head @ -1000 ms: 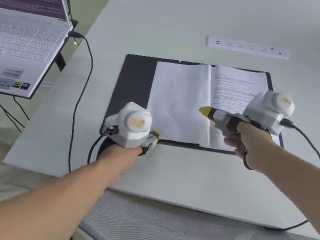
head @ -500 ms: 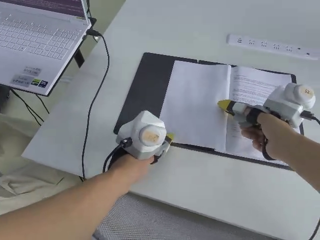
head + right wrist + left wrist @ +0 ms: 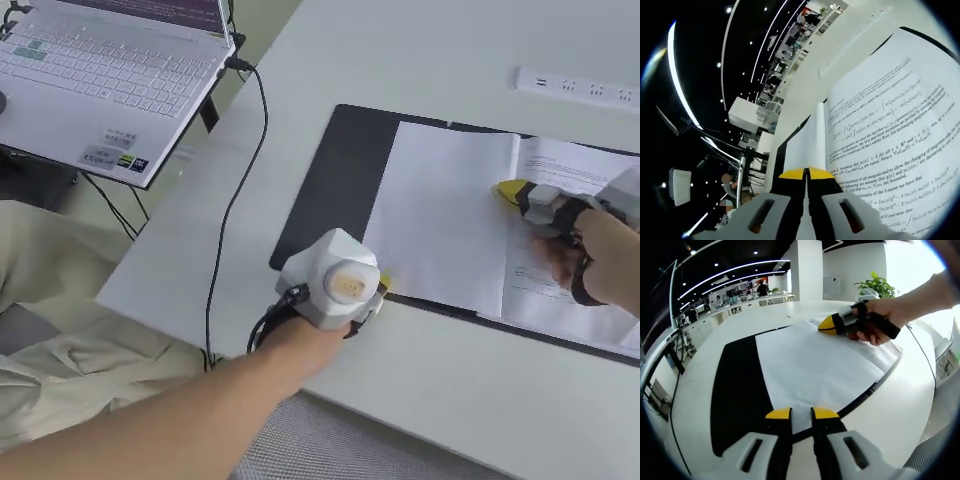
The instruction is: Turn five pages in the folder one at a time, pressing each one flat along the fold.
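A black folder [image 3: 330,190] lies open on the white table. A blank turned page [image 3: 440,220] covers its left half and a printed page [image 3: 570,165] its right. My right gripper [image 3: 508,190] is shut, its yellow tips resting on the fold in its far third; in the right gripper view my right gripper [image 3: 806,173] touches the printed page [image 3: 890,125] beside the fold. My left gripper [image 3: 378,290] sits at the folder's near edge. Seen in its own view, the left gripper [image 3: 801,413] has its jaws slightly apart over the blank page's [image 3: 810,360] near edge, holding nothing.
An open laptop [image 3: 110,80] stands on a stand at the far left, with a black cable [image 3: 235,190] running down past the table's left edge. A white power strip [image 3: 580,88] lies beyond the folder. Bare table [image 3: 450,380] stretches in front of it.
The right gripper has slid along the fold toward the folder's far edge. The left gripper has stayed at the near edge. The camera has swung left.
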